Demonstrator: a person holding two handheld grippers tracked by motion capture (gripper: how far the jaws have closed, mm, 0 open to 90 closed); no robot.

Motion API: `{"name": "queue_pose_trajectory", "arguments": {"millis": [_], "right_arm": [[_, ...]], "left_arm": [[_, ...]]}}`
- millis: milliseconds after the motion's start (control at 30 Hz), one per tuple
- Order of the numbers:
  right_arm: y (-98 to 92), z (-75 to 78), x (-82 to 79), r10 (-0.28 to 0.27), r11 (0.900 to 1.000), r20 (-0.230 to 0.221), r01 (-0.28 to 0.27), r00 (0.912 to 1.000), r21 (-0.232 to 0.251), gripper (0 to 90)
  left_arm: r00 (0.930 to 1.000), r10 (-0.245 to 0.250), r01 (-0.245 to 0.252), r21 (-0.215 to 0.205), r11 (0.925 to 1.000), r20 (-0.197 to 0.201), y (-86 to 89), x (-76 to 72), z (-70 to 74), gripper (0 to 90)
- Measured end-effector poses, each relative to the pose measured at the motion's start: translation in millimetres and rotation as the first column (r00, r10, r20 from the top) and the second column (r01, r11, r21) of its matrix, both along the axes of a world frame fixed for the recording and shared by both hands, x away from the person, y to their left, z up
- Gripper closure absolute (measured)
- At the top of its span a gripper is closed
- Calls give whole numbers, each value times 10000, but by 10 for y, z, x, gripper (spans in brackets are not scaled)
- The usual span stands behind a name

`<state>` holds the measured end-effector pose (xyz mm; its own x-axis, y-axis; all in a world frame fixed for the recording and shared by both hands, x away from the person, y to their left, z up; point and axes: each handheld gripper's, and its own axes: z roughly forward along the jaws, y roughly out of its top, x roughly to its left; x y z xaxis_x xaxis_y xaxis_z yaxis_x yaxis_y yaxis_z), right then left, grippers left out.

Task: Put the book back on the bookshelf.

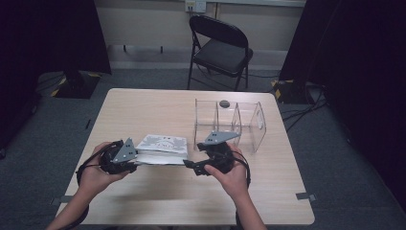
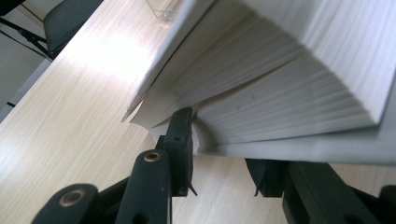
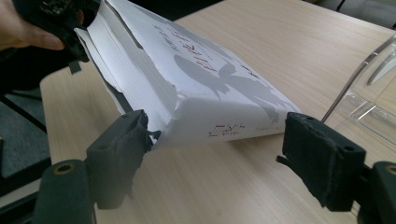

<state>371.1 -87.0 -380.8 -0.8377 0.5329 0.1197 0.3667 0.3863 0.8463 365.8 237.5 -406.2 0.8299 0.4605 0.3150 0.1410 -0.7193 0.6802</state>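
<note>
A thick white paperback book (image 1: 163, 146) with grey cover art and red lettering lies across the middle of the wooden table (image 1: 158, 201). My left gripper (image 1: 135, 160) is shut on the book's left end, and in the left gripper view its jaws (image 2: 224, 154) pinch the lower pages while the upper pages (image 2: 280, 70) fan open above. In the right gripper view that far end of the book (image 3: 196, 79) is lifted off the table by the left gripper (image 3: 60, 23). My right gripper (image 1: 190, 166) is open, its pads (image 3: 219, 135) standing either side of the book's near end.
A clear plastic divided organizer (image 1: 230, 124) stands just behind the right hand, its edge (image 3: 373, 88) close to the right jaw. A black folding chair (image 1: 220, 48) is beyond the table's far edge. Bare tabletop (image 1: 158, 201) lies in front of both hands.
</note>
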Motion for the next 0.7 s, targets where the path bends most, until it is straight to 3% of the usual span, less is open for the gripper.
{"name": "queue_pose_trajectory", "arguments": {"millis": [33,67,100,267,433,700], "right_arm": [[-38,-26,-5,198,9998,-13,-198,9998,26,165],[-66,-62,-6,300,9989,-59,-302,9995,-352,148],[-88,-109,-8,302,9968,-122,-310,9995,-735,150],[-140,-436,-30,373,9893,-822,-485,9959,-1379,149],[-180,-766,-60,2,9833,-1476,-270,9891,-1798,150],[-226,-977,-114,-176,9702,-1535,-202,9880,-2415,150]], "left_arm": [[9999,35,-36,-99,9999,-99,2,5,5,639],[9998,69,-72,-162,9998,-186,3,12,5,639],[9995,120,-125,-165,9998,-288,10,15,6,641],[9997,44,-47,-128,9999,-258,22,19,11,652],[9993,72,-75,-95,9999,-358,20,42,36,656],[9990,70,-54,360,9993,-442,7,71,97,682]]}}
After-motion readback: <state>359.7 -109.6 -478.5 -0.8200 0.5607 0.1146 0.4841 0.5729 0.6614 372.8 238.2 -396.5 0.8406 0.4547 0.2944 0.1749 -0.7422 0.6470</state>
